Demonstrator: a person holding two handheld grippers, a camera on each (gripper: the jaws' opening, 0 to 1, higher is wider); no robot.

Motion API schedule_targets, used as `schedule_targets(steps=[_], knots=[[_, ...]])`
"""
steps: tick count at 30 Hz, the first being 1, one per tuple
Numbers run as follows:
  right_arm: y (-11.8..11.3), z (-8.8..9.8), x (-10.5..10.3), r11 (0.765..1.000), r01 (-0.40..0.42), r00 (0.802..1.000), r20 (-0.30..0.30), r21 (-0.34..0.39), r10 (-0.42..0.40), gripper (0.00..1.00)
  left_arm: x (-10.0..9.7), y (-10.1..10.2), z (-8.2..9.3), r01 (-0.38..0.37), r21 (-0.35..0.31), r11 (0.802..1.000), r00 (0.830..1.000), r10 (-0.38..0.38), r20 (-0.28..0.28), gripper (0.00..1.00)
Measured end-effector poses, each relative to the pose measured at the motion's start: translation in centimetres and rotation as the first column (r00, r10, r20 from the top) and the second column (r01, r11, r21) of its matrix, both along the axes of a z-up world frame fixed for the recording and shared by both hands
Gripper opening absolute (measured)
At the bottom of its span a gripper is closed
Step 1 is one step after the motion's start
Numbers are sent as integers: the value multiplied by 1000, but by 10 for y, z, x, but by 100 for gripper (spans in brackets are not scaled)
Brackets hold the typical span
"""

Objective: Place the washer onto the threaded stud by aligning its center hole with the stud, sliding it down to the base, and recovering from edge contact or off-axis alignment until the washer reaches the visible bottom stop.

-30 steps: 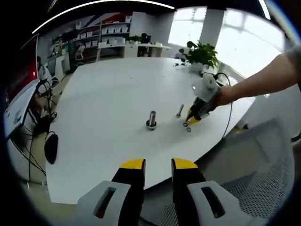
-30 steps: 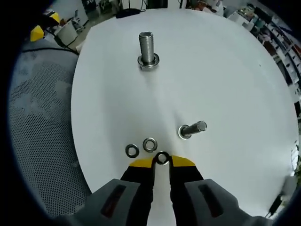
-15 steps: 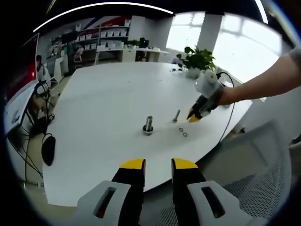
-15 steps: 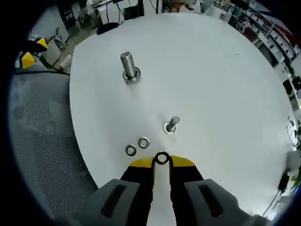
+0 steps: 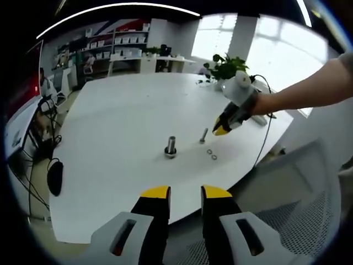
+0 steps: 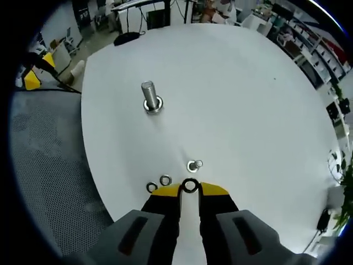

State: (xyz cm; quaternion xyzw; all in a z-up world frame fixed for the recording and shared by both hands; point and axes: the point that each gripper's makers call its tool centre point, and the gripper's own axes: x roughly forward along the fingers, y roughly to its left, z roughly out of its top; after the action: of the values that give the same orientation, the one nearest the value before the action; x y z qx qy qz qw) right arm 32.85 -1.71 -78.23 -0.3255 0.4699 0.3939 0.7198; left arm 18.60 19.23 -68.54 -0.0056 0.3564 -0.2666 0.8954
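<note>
Pinched between the yellow tips of the right gripper, a small metal washer shows as a thin ring with a dark centre hole, held above the smooth white table. In the right gripper view, the small threaded stud stands just beyond the washer at 12 o'clock, seen almost end-on. Two spare washers lie flat at about 10 o'clock from the tips. A larger threaded bolt stands upright farther off at 11 o'clock, ringed at its base. Grey mesh chair fabric lies off the table's edge at 9 o'clock.

From the left gripper view, the right gripper appears at 1 o'clock, above the stud. The left gripper hangs off the table's near edge, its jaws apart and holding nothing. A potted plant stands on the far side.
</note>
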Motion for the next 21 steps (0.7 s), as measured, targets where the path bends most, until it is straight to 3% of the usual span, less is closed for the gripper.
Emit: schedule_targets(steps=[8, 12, 21], knots=[[-2, 9, 6, 1000, 3, 1000, 21, -4, -3, 13, -4, -3, -2, 10, -1, 1000, 1000, -10, -12, 20], [3, 14, 13, 1000, 7, 999, 32, 12, -8, 13, -1, -1, 1, -1, -3, 1000, 1000, 1, 7, 20], [15, 9, 19, 999, -33, 999, 28, 0, 33, 13, -2, 0, 0, -3, 4, 1000, 1000, 3, -1, 20]])
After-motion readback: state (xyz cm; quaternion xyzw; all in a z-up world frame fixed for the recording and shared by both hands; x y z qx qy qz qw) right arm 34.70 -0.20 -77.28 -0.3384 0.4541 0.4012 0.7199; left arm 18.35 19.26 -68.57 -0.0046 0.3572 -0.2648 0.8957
